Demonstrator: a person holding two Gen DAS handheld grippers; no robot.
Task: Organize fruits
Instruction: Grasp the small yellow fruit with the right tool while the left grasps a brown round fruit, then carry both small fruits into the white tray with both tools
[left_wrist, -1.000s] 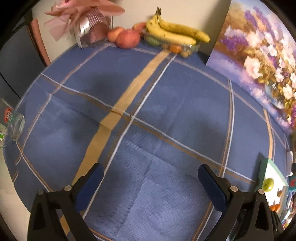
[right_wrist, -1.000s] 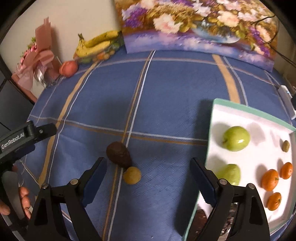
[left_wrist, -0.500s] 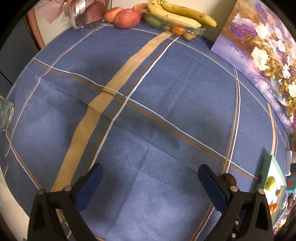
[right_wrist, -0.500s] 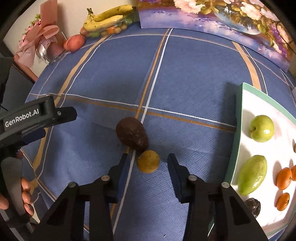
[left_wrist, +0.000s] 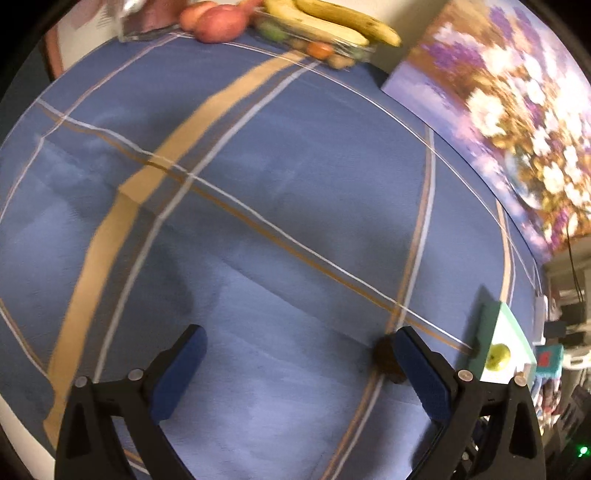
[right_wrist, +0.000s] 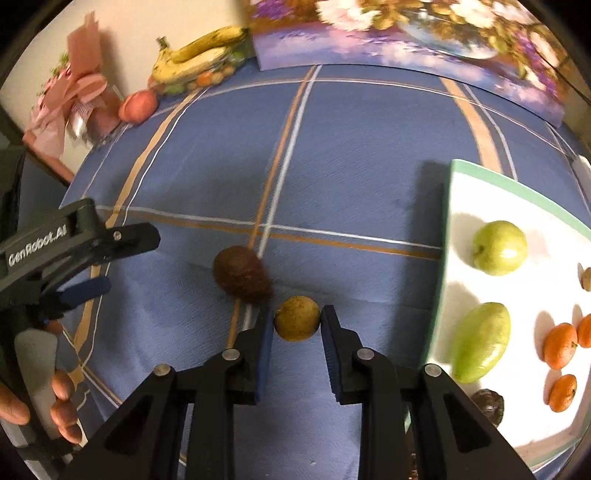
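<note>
Reading "GenRobot.AI", left tool (right_wrist: 85, 254)

**Open middle, crowded right and near edge**

We see bare blue cloth across the middle of the surface (right_wrist: 351, 155), wide room to pass there. The right gripper (right_wrist: 297, 321) has its fingers (right_wrist: 264, 343) either side of the small yellow-brown fruit (right_wrist: 296, 318), little slack. The dark avocado (right_wrist: 242, 276) sits just beside, up-left, crowding that side. The white tray (right_wrist: 456, 229) rim blocks the right. The left gripper (right_wrist: 110, 254) hangs at the left, spread wide. The back edge is lined by bananas (right_wrist: 195, 55), a red apple (right_wrist: 138, 106) and a painting (right_wrist: 406, 40).
</note>
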